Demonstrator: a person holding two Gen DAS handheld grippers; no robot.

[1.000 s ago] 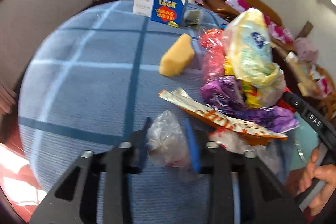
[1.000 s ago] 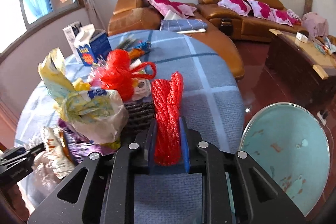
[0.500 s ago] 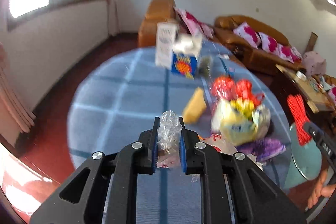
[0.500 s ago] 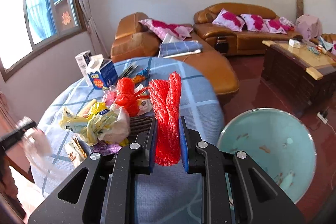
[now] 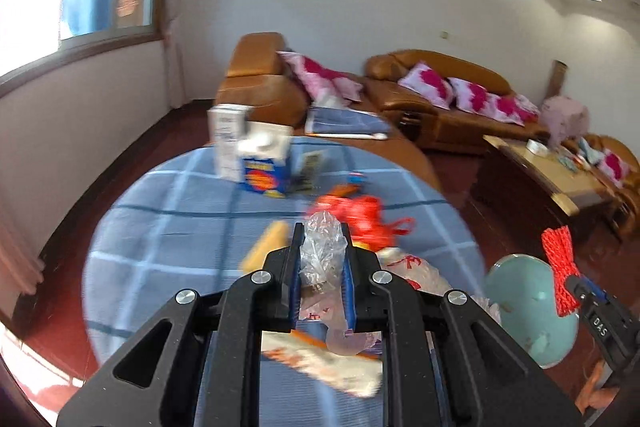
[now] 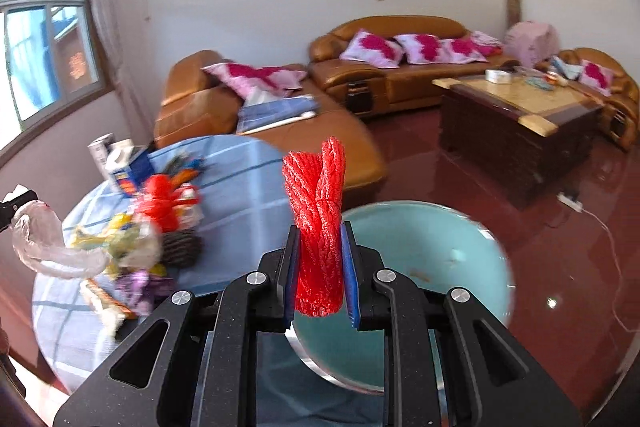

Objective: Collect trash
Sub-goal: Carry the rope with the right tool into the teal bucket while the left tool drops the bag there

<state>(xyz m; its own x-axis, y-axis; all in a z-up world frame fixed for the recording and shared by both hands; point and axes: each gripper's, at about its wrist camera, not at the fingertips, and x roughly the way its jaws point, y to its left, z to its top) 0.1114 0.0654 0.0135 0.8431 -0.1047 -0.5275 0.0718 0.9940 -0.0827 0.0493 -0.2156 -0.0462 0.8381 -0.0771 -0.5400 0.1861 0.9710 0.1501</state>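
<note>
Both grippers have risen from the table, left gripper (image 5: 322, 267) clenched on clear plastic wrap (image 5: 320, 251), right gripper (image 6: 320, 271) grasping red mesh (image 6: 318, 223) above the near teal bin (image 6: 432, 267), ready for dropping

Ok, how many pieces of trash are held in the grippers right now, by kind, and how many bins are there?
Clear crumpled plastic bag in left gripper: 1
Red mesh net bundle in right gripper: 1
Round teal bin: 1
Total: 3
</note>
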